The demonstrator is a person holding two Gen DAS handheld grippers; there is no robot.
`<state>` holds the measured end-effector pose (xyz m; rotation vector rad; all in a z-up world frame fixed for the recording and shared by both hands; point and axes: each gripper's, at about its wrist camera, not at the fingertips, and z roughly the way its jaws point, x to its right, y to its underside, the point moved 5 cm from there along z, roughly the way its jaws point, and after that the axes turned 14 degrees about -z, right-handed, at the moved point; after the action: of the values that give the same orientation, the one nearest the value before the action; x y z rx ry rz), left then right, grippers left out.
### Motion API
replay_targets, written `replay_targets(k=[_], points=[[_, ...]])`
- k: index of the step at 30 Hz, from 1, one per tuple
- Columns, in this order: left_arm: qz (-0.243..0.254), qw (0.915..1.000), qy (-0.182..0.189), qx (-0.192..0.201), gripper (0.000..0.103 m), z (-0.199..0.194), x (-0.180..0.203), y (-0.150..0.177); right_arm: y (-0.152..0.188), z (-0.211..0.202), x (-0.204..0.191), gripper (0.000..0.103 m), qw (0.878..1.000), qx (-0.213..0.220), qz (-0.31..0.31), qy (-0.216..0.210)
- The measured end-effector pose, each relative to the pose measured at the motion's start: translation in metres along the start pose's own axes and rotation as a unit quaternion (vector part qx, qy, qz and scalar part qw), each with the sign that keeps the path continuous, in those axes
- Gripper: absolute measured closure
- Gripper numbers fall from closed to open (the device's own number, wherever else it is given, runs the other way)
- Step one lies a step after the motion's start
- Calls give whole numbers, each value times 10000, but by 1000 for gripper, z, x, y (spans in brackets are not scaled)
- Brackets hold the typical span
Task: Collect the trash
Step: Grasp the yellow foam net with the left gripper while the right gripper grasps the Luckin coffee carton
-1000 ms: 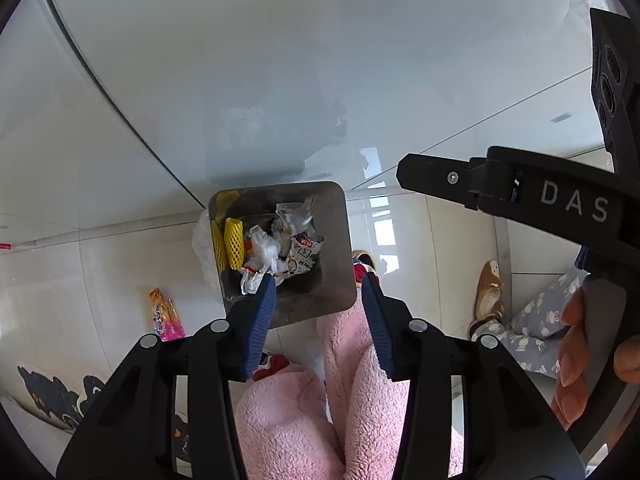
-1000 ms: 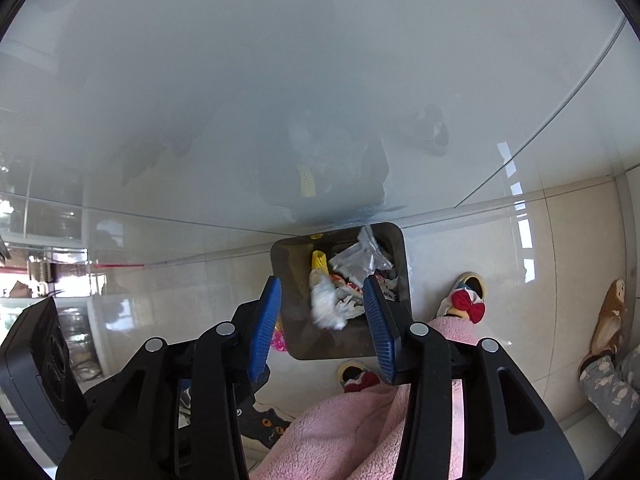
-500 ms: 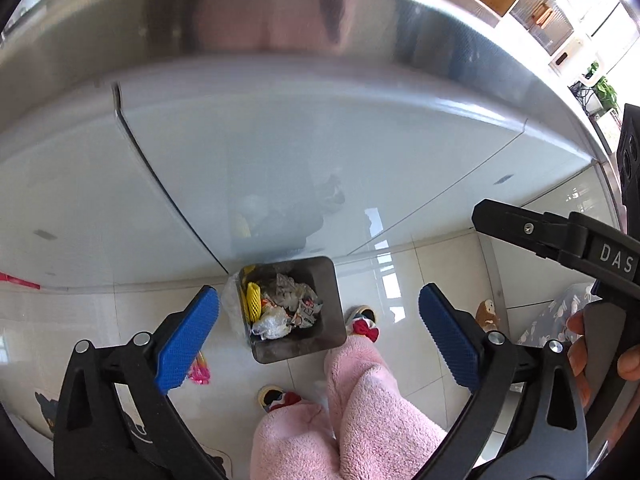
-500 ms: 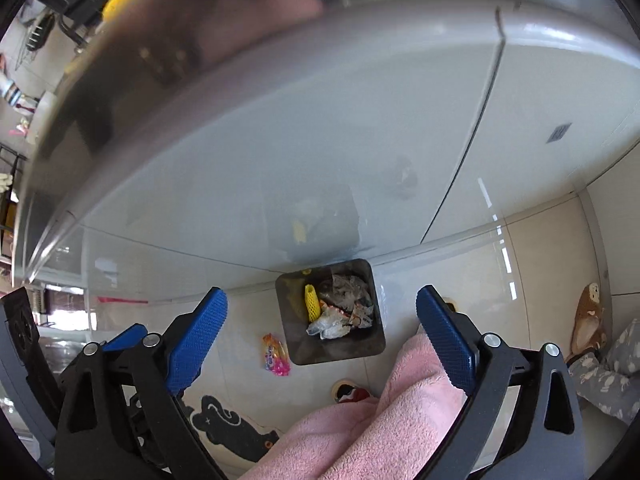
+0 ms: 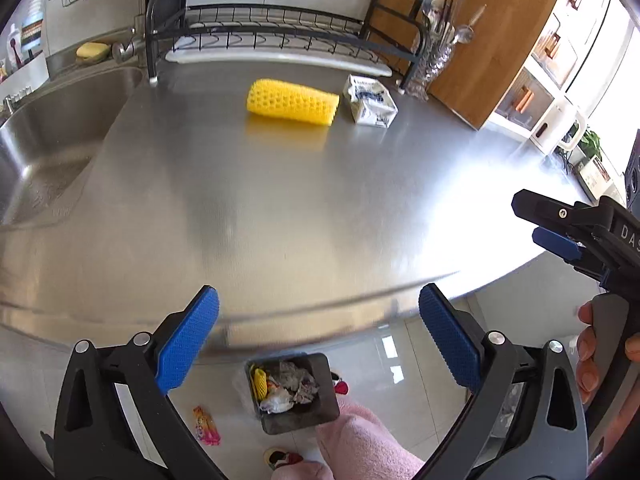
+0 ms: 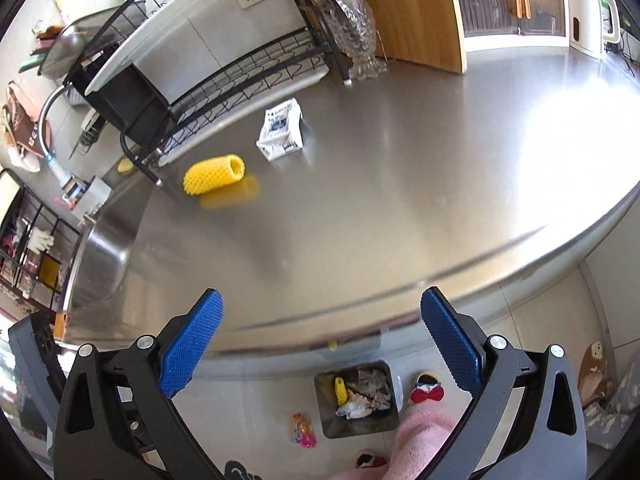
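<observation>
Both my tongs were spread wide with nothing in them: left gripper point(image 5: 318, 334), right gripper point(image 6: 320, 338), the right one's jaws opening. The yellow foam net point(image 5: 292, 102) and crumpled carton point(image 5: 370, 100) lay side by side on the steel counter point(image 5: 280, 208), and the trash bin point(image 5: 294, 394) sat on the floor below its edge.

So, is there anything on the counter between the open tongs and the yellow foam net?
Nothing visible. The steel counter is bare from the left tongs and right tongs to the yellow foam net; the crumpled carton lies beside it, not in front.
</observation>
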<state>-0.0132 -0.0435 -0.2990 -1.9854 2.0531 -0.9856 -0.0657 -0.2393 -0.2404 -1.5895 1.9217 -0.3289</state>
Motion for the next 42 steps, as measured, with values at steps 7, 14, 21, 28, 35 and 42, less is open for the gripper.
replay_targets(k=[7, 14, 21, 28, 35, 42], points=[[-215, 9990, -223, 333, 8, 27, 13, -80, -80, 31, 16, 3, 9998, 54, -27, -175], [-408, 9977, -448, 291, 8, 66, 15, -127, -142, 77, 16, 3, 9989, -167, -344, -278], [-421, 9964, -718, 158, 8, 102, 13, -150, -170, 128, 13, 3, 9965, -487, -480, -487], [-216, 9967, -779, 86, 12, 125, 14, -160, -182, 176, -10, 5, 9933, -706, -835, -380], [-34, 9977, -674, -54, 36, 139, 15, -161, -176, 194, -14, 28, 9884, -832, -1240, -285], [80, 9987, -498, -56, 80, 136, 21, -157, -170, 183, -23, 76, 9830, -856, -1579, -392]])
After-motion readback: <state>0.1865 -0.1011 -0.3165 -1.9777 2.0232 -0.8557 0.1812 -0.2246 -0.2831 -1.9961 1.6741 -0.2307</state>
